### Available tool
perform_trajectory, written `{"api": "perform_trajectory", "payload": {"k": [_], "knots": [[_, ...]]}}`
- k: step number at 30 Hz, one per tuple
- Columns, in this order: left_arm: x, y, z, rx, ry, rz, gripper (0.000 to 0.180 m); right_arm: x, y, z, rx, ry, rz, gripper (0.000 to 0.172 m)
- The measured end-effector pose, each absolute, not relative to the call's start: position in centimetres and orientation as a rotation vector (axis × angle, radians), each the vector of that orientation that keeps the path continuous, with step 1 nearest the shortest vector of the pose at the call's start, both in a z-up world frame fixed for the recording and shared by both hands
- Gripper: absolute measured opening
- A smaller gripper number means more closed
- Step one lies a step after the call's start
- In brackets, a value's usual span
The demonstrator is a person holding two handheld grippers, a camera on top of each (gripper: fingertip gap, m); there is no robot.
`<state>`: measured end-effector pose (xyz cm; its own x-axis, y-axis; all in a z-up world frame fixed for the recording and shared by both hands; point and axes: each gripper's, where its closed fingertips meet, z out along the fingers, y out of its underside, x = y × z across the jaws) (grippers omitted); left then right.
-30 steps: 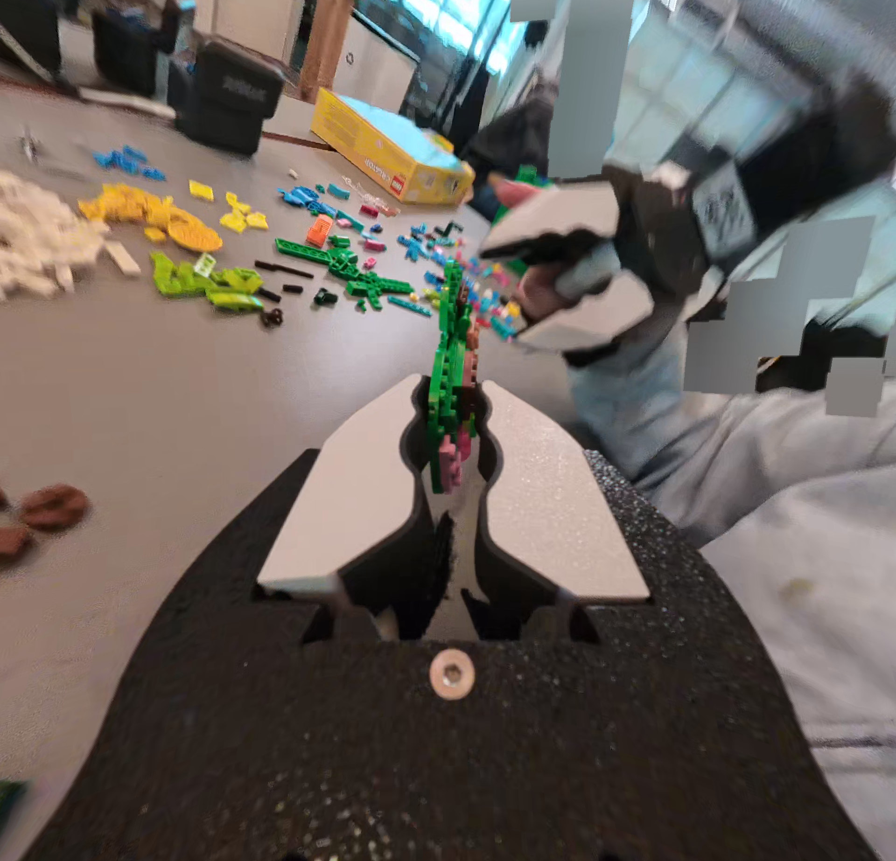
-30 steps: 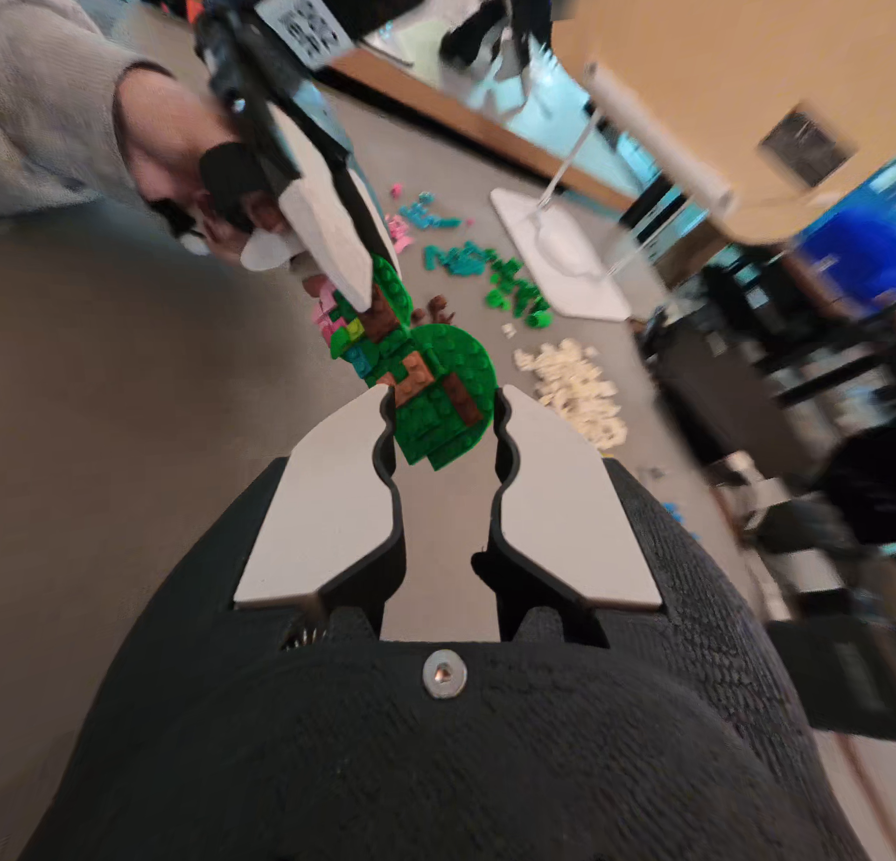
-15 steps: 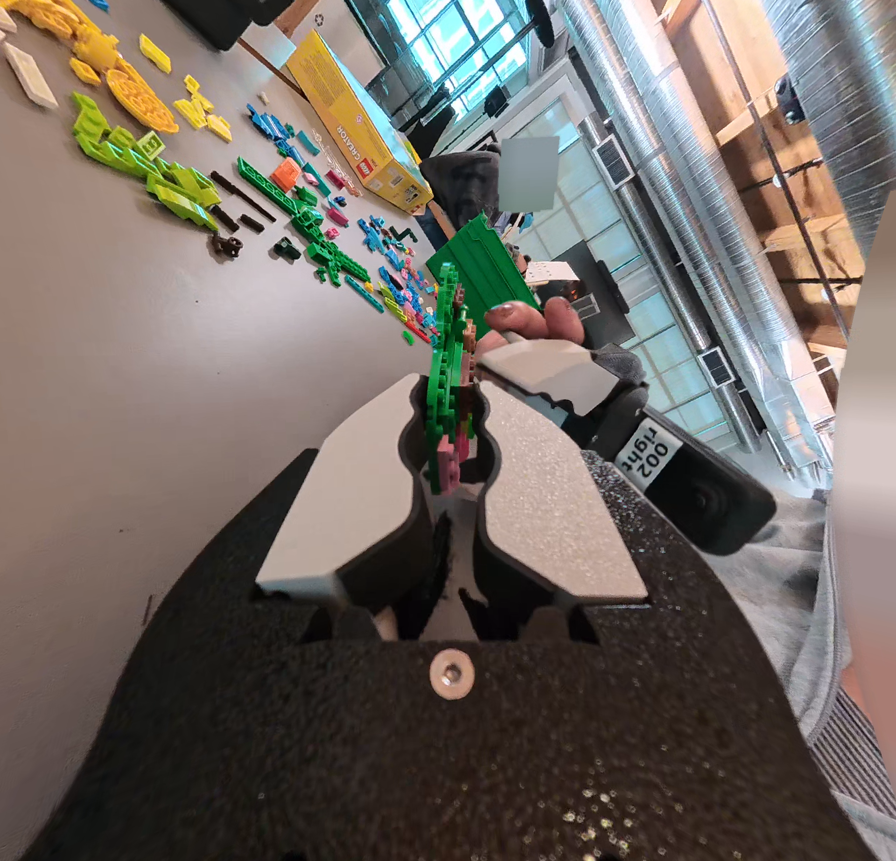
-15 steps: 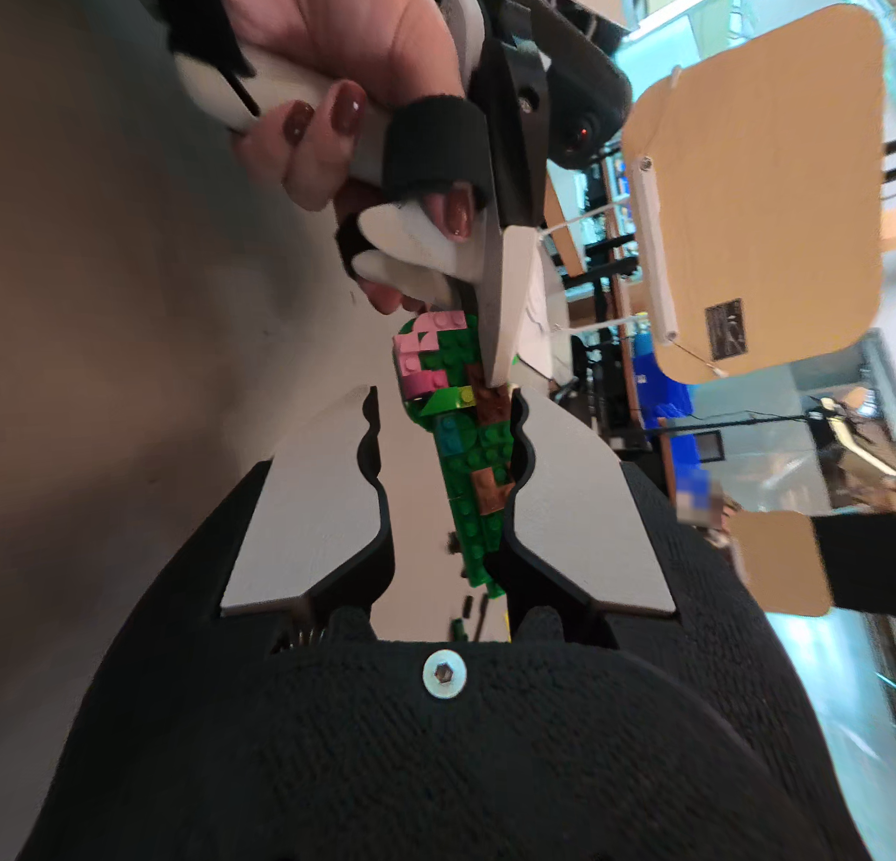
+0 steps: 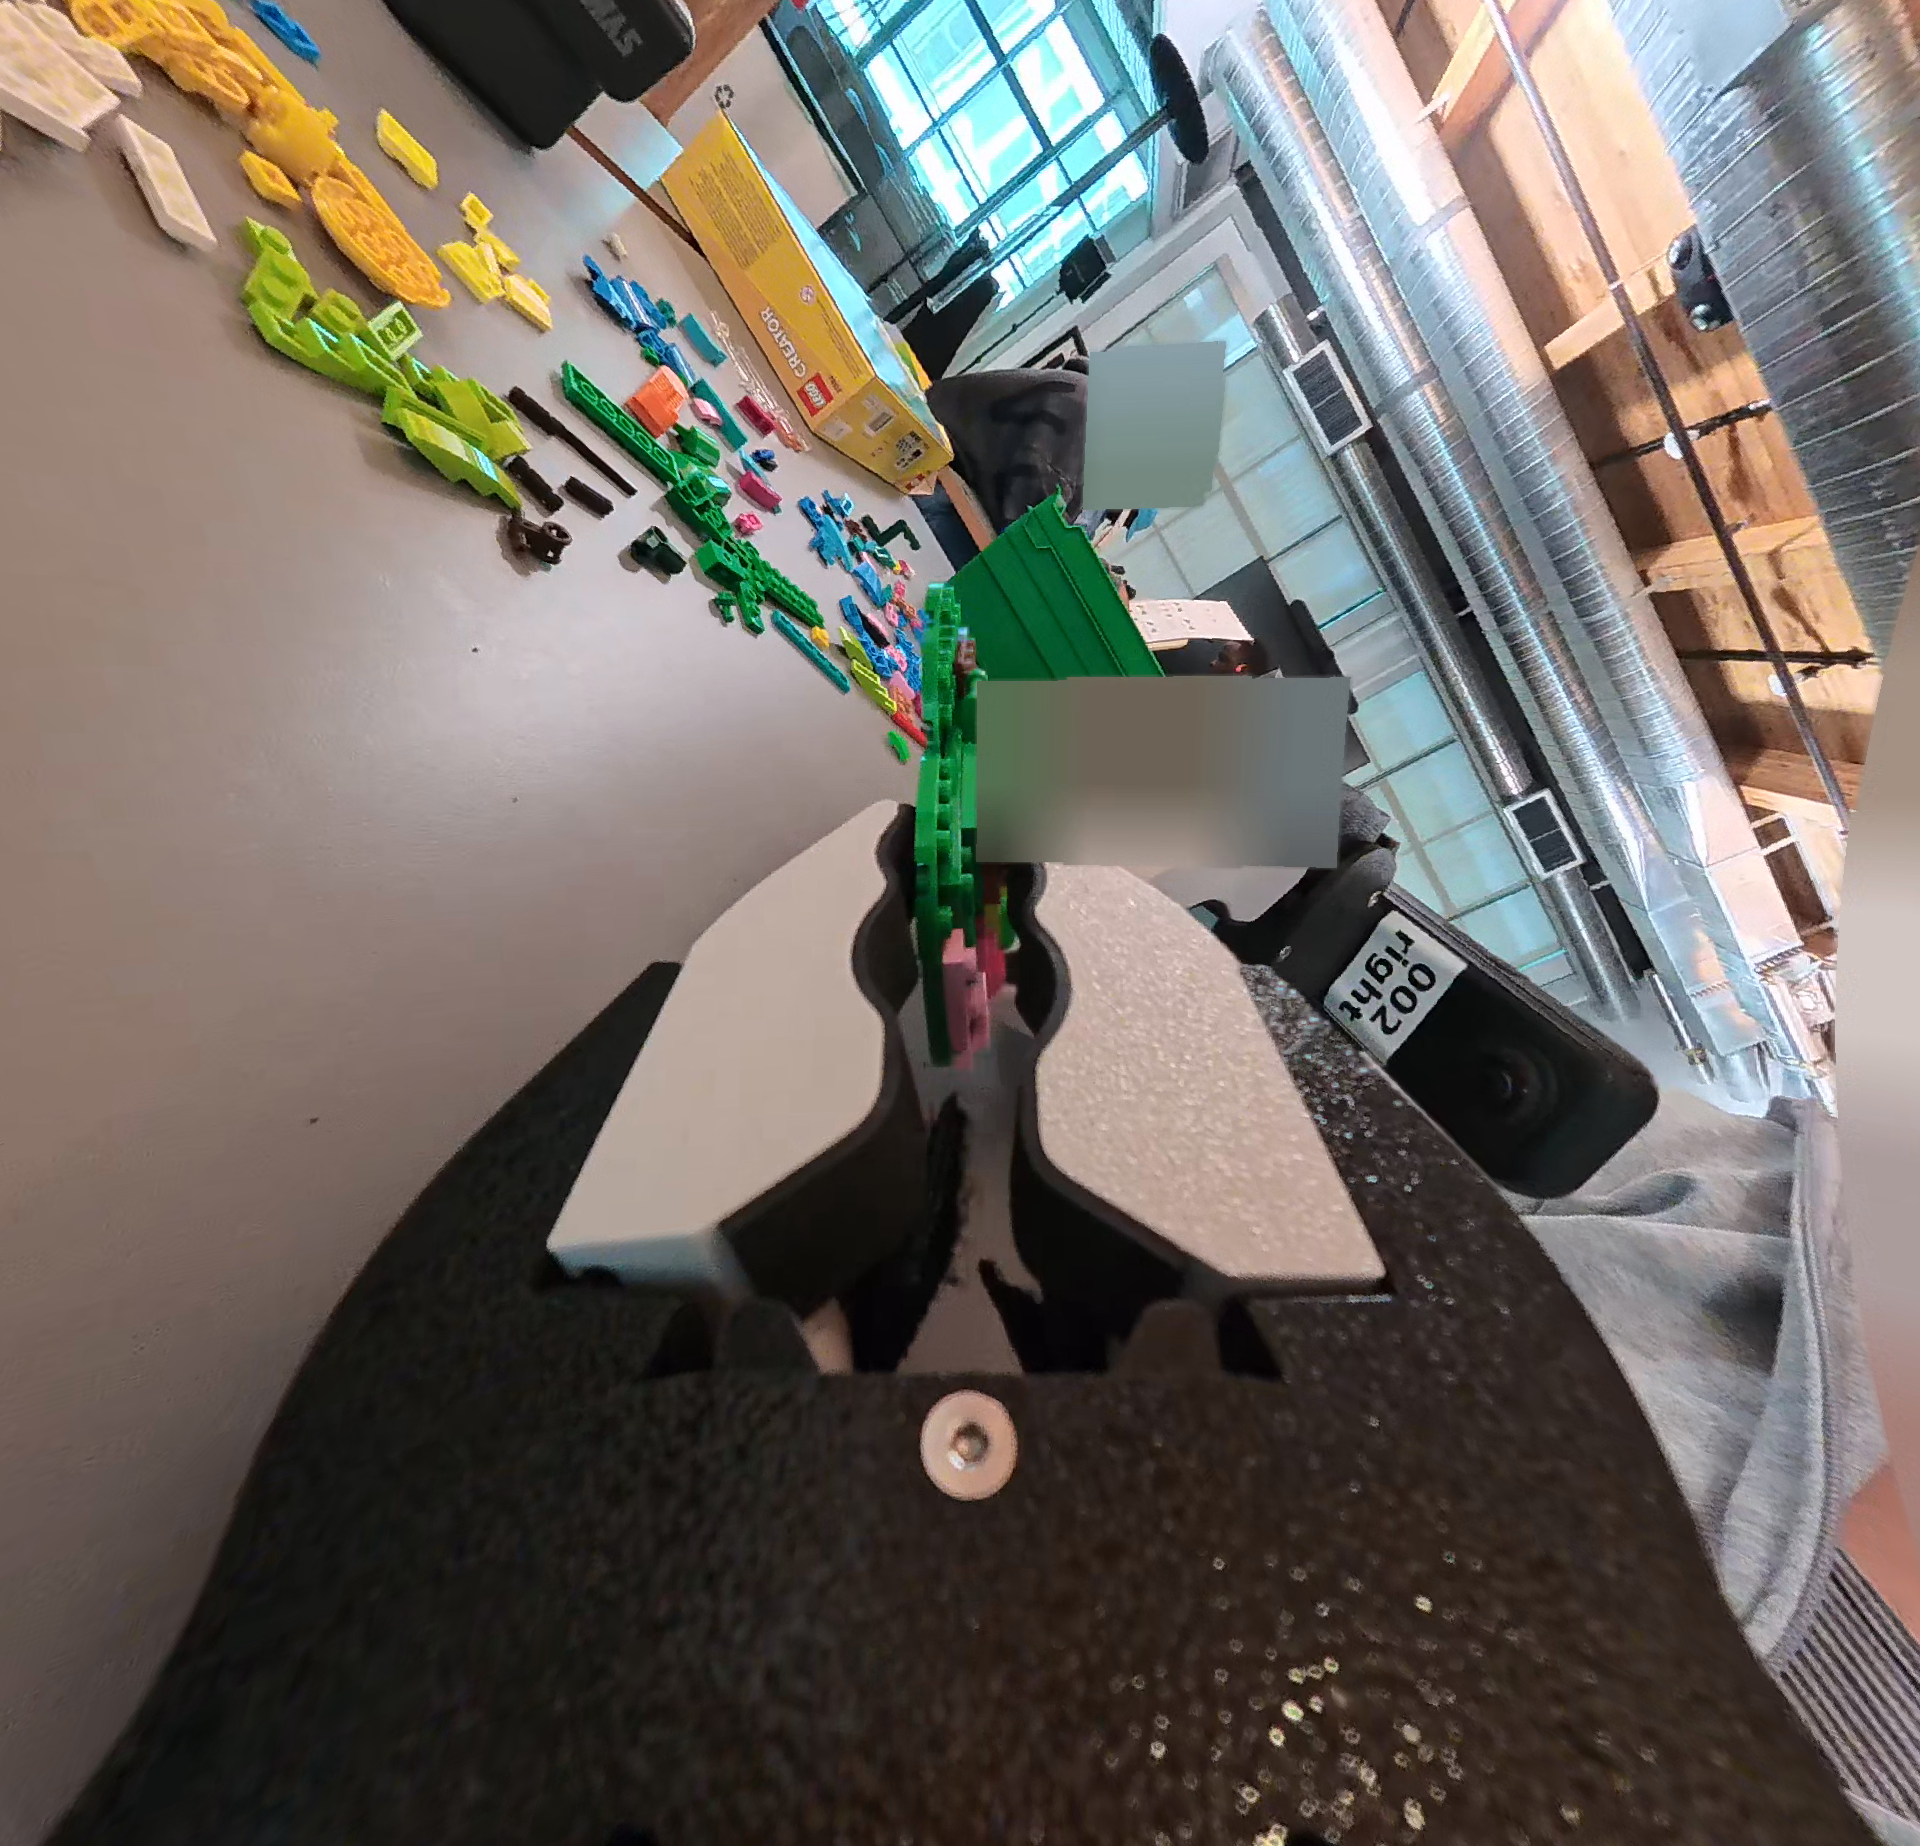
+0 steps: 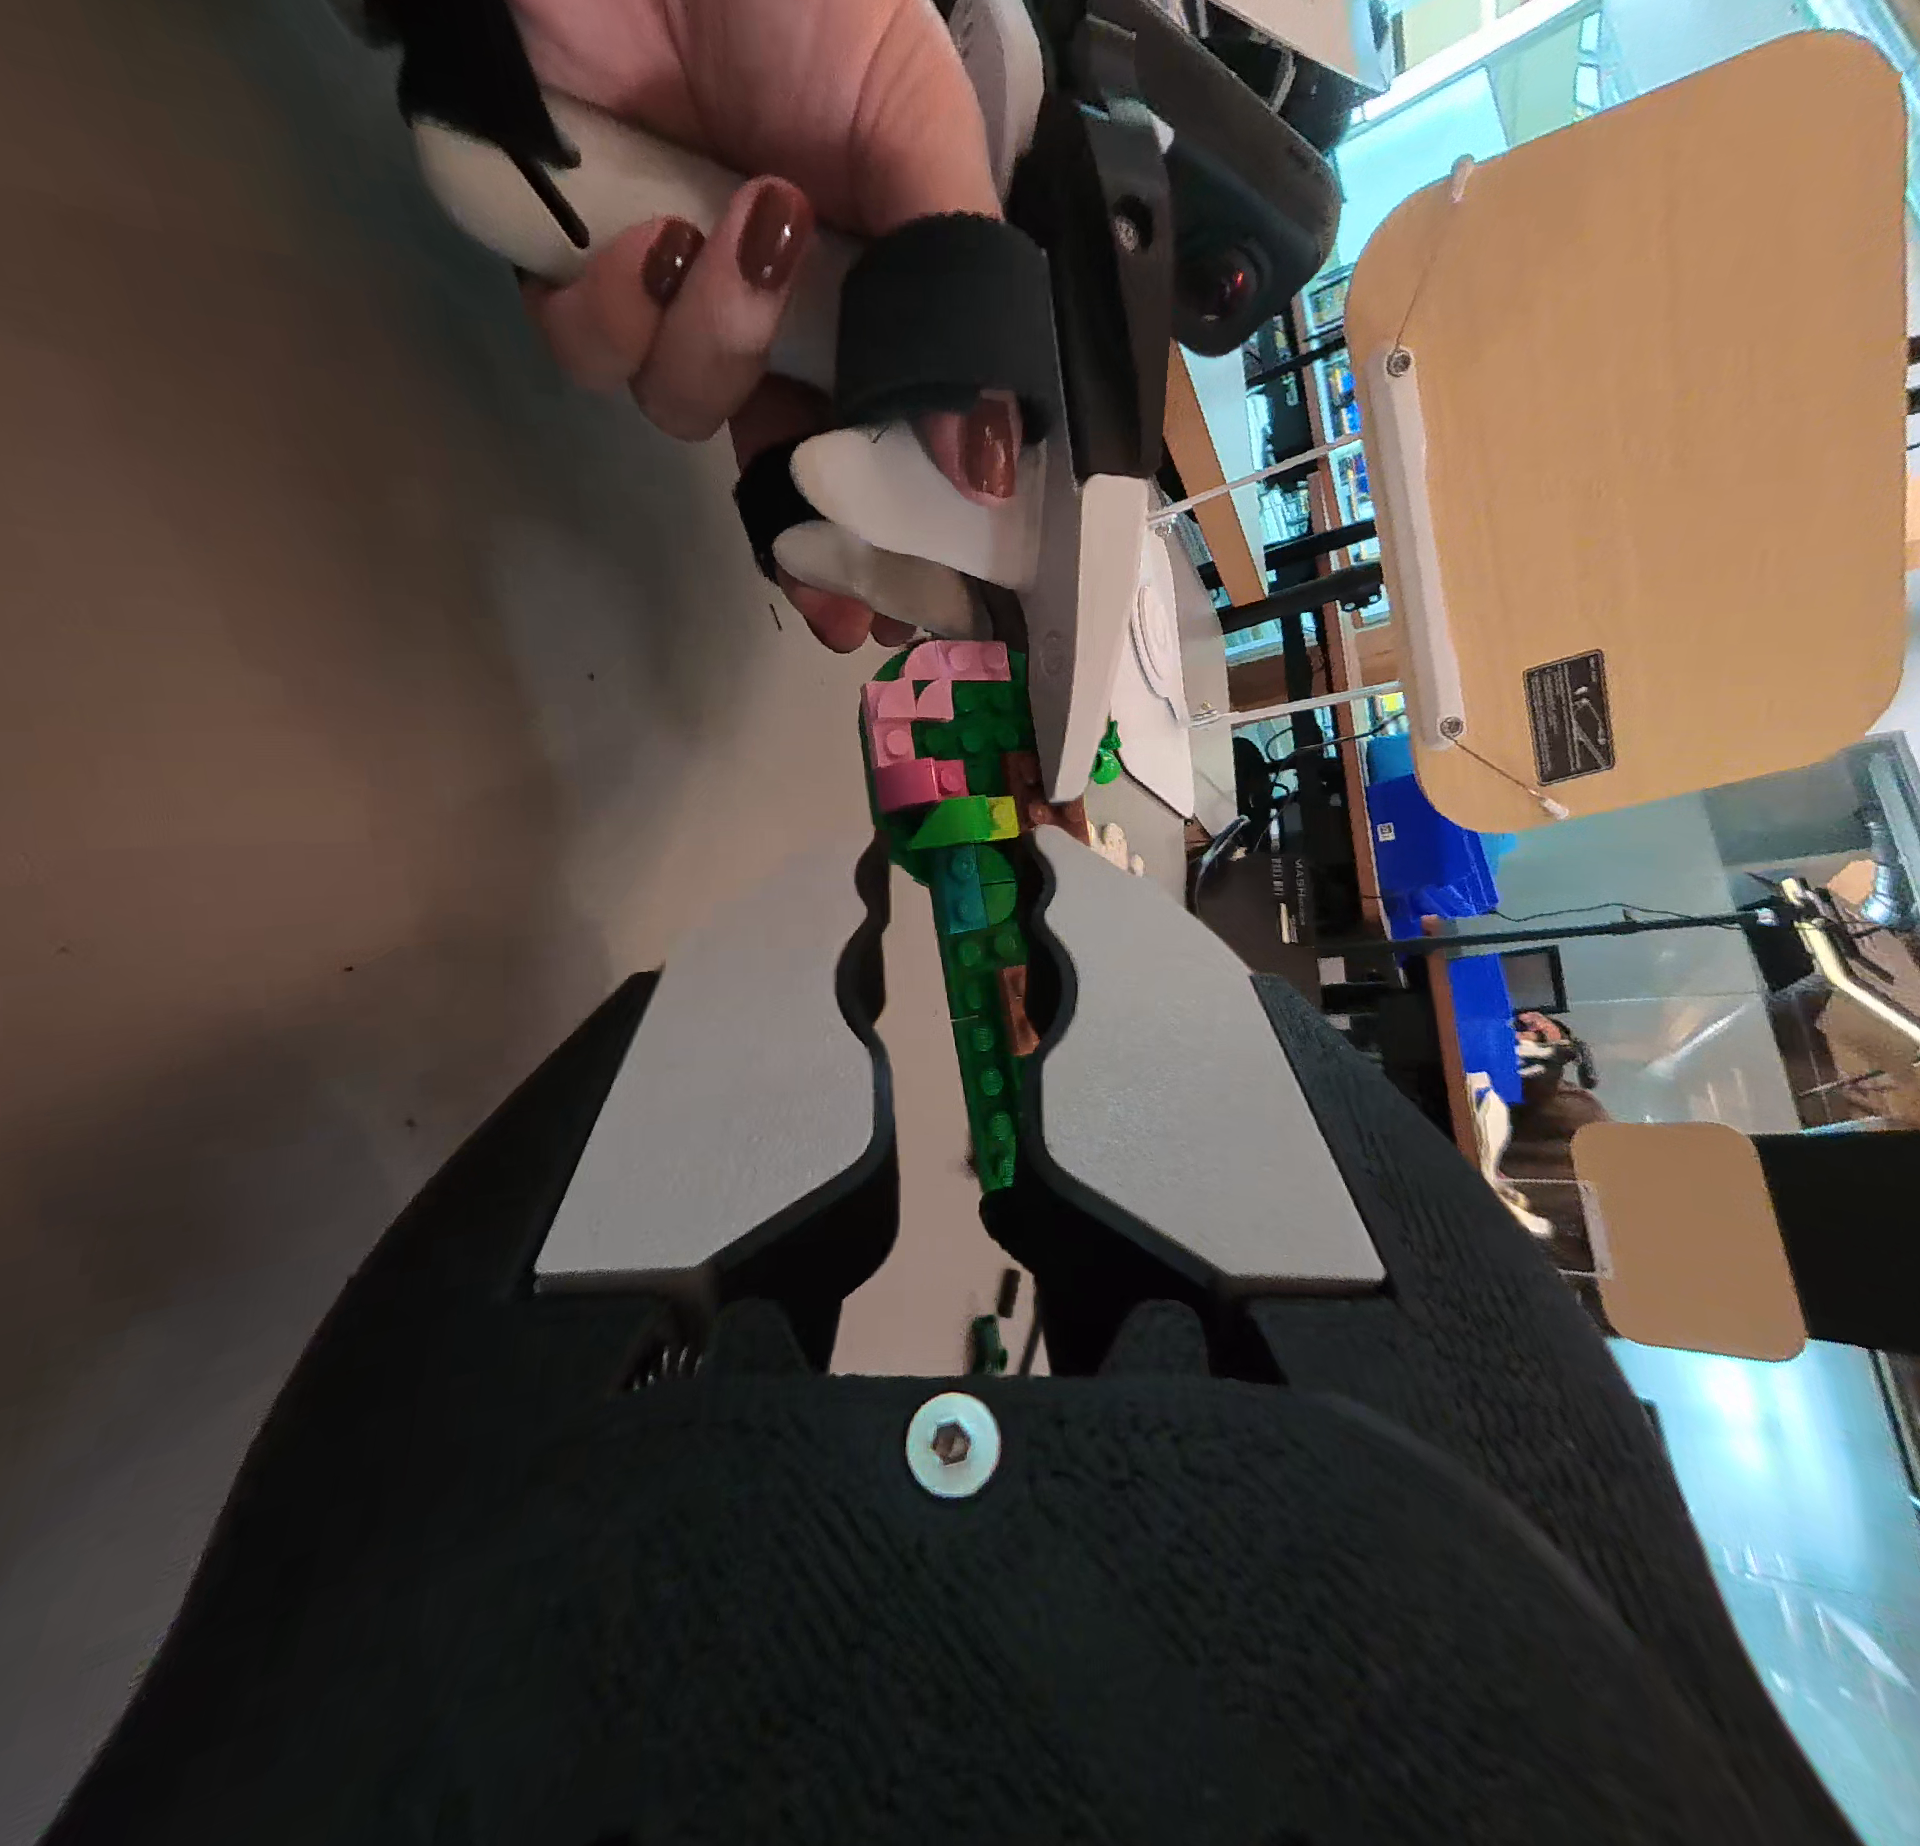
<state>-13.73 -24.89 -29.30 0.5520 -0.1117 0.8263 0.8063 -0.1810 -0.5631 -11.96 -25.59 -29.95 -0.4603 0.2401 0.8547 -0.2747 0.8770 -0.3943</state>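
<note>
left claw (image 5: 961, 923): clenched on the pink end of the green brick plate (image 5: 943, 757), edge-on, held above the bench (image 5: 312, 757).
right claw (image 6: 956, 923): parted; plate's long axis ran between its pads, against the right one, clear of the left.

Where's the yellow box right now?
In the left wrist view the yellow box lies at the table's far edge, upper centre, just beyond the loose bricks and beside the black case.
</note>
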Motion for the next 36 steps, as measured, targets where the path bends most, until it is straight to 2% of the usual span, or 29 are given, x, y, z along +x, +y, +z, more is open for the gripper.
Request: {"api": "perform_trajectory", "payload": {"k": [8,12,19,22,30,36], "knots": [[-13.7,-24.7,-30.5,-1.614,-0.601,-0.83,0.015,-12.2,-25.9,-31.3,-0.039,-2.037,0.61,0.012],[-13.5,-24.5,-31.4,-1.715,-0.54,-0.701,0.015,-12.2,-25.9,-31.6,-0.165,-2.102,0.773,0.0],[-14.7,-24.6,-31.1,-1.661,-0.593,-0.656,0.014,-12.8,-24.8,-32.2,-0.307,-2.134,0.811,0.0],[-15.6,-24.8,-29.5,-1.516,-0.626,-0.672,0.014,-13.4,-24.9,-31.3,-0.385,-2.055,0.868,0.023],[-16.6,-26.1,-25.3,-1.126,-0.63,-0.889,0.015,-14.4,-23.8,-26.9,-0.599,-1.695,1.007,0.036],[-15.1,-26.1,-24.4,-1.12,-0.506,-0.926,0.015,-14.2,-23.7,-24.4,-1.147,-1.523,1.868,0.044]]}}
